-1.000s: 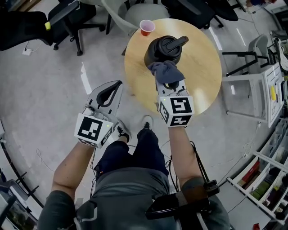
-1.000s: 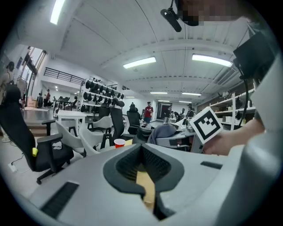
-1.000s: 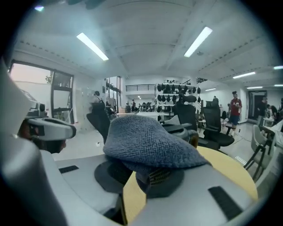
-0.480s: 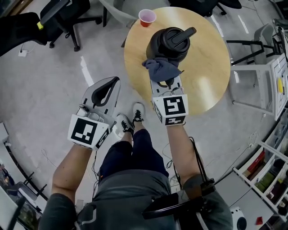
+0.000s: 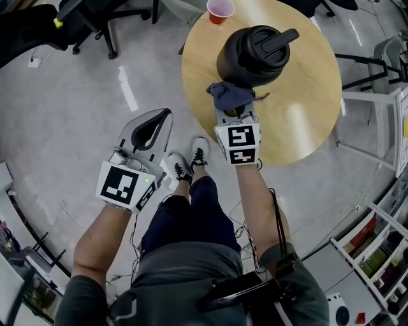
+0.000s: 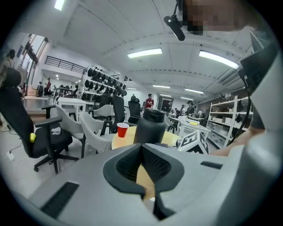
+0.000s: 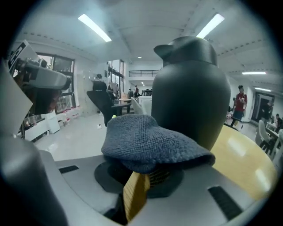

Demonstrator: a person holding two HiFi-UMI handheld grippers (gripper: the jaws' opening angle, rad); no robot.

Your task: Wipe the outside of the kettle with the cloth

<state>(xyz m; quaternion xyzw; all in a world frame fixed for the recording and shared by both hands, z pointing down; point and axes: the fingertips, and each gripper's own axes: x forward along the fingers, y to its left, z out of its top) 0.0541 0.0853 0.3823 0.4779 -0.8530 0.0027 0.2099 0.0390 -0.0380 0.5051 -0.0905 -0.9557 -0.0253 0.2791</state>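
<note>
1. My right gripper (image 5: 234, 113) is clamped on the cloth (image 5: 228, 94).
2. The cloth sits at the near side of the kettle (image 5: 256, 54), which stands on the table (image 5: 306, 121).
3. My left gripper (image 5: 155, 127) is closed and empty, off the table.

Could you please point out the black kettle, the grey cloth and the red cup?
Black round kettle (image 5: 245, 58): head view, its lid.
Grey towelling cloth (image 5: 229, 95): head view, bunched middle.
Red plastic cup (image 5: 220, 9): head view, its mouth.
</note>
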